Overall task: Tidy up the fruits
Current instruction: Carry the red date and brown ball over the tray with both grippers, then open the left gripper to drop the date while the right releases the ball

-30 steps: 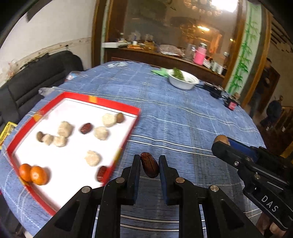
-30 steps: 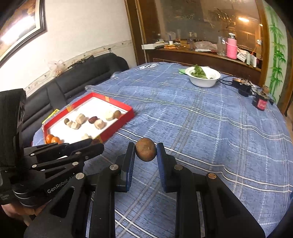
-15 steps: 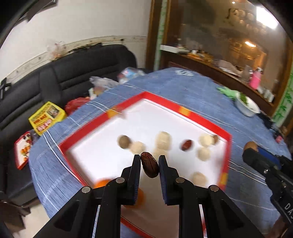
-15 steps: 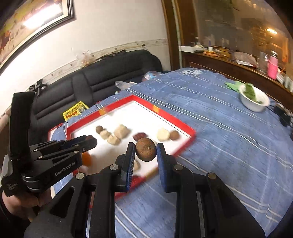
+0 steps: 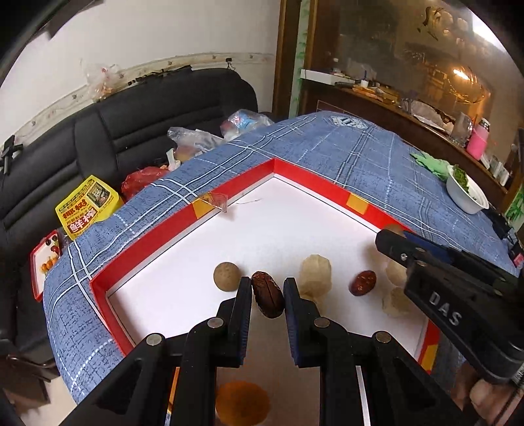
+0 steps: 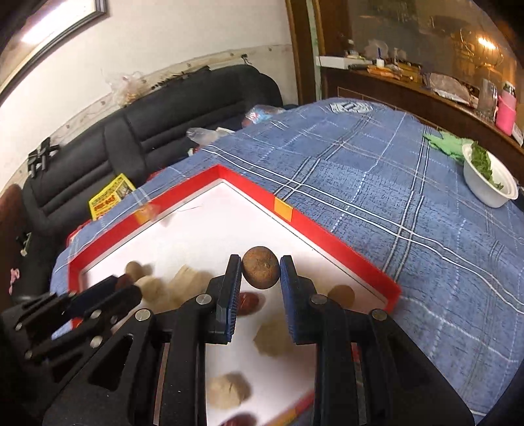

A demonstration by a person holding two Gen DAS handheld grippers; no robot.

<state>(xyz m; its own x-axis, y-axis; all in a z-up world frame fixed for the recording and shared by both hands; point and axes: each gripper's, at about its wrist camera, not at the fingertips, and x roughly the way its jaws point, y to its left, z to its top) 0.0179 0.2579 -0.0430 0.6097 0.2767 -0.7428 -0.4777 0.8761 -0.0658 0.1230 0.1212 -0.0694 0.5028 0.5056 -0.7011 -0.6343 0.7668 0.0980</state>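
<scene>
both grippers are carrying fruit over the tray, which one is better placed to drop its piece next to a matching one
Left, probably. The left gripper holds a red date near another date in the red tray.

Landmark: black sofa [image 5: 157,114], far side of blue plaid tablecloth [image 5: 344,157]. White wall [image 5: 147,36] behind sofa, w/ cracked trim strip along it. Framed picture [image 6: 59,29] on wall above sofa, lit, glare. Right of sofa: dark wood doorframe [image 5: 288,55], then wooden sideboard [image 5: 393,101] w/ clutter; warm lamp glow [image 5: 458,70] above it.
</scene>
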